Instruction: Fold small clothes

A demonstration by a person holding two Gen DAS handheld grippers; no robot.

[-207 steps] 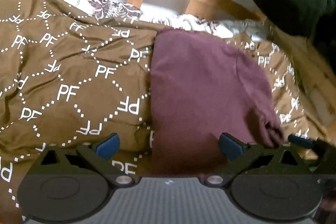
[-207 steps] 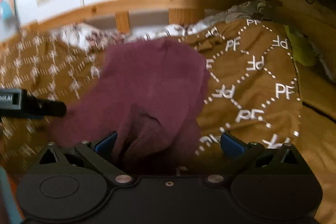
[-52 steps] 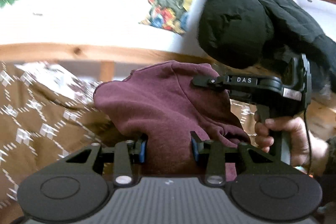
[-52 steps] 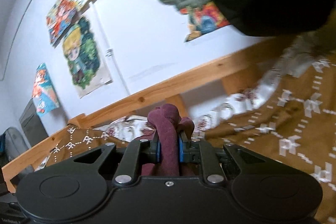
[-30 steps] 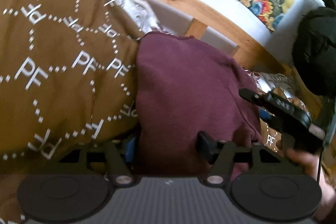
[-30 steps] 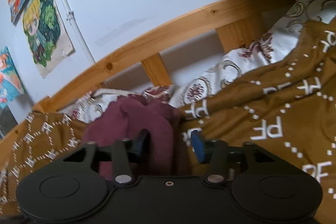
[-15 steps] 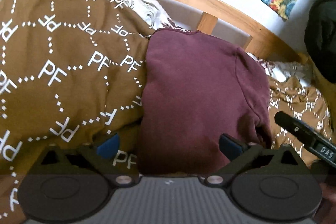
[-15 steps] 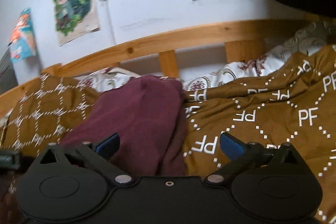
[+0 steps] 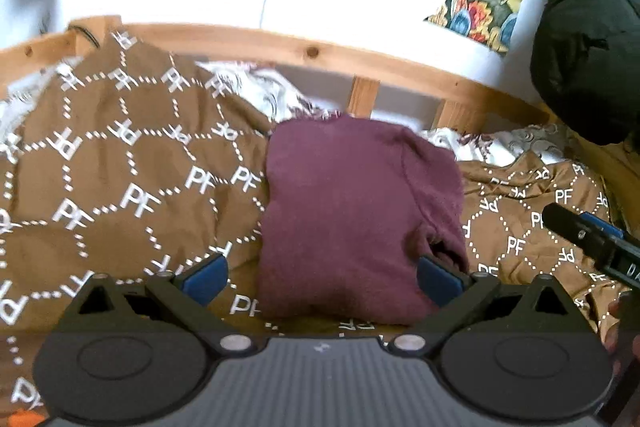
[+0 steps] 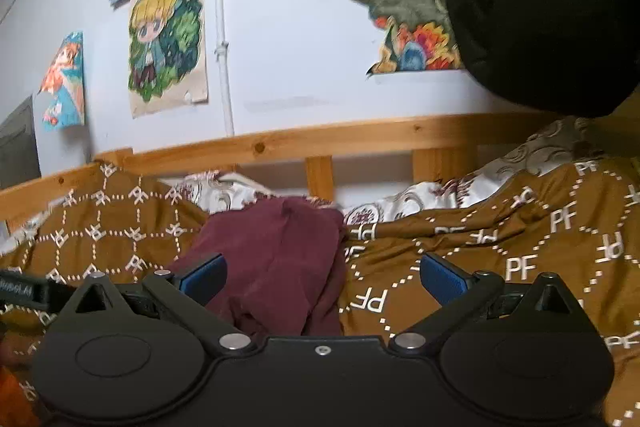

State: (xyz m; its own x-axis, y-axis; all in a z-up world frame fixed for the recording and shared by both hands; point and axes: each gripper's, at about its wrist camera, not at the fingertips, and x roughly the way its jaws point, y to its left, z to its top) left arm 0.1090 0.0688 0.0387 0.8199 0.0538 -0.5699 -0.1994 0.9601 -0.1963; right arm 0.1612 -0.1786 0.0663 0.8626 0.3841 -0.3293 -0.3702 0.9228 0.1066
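A maroon garment (image 9: pixel 356 219) lies folded into a rough rectangle on the brown patterned bedspread (image 9: pixel 120 187). It also shows in the right wrist view (image 10: pixel 280 259), lying flat just ahead. My left gripper (image 9: pixel 320 277) is open and empty, its blue pads either side of the garment's near edge, a little above it. My right gripper (image 10: pixel 320 277) is open and empty, near the garment's right side. The right gripper's finger (image 9: pixel 580 235) shows at the right edge of the left wrist view.
A wooden bed rail (image 9: pixel 360 67) runs along the far side, with a white patterned pillow (image 9: pixel 272 95) below it. A black jacket (image 9: pixel 588 39) hangs at the upper right. Posters (image 10: pixel 168 39) cover the white wall.
Both grippers, shut on the lifted garment earlier, laid it down folded and opened. In the last half second both have drawn back and tilted up a little.
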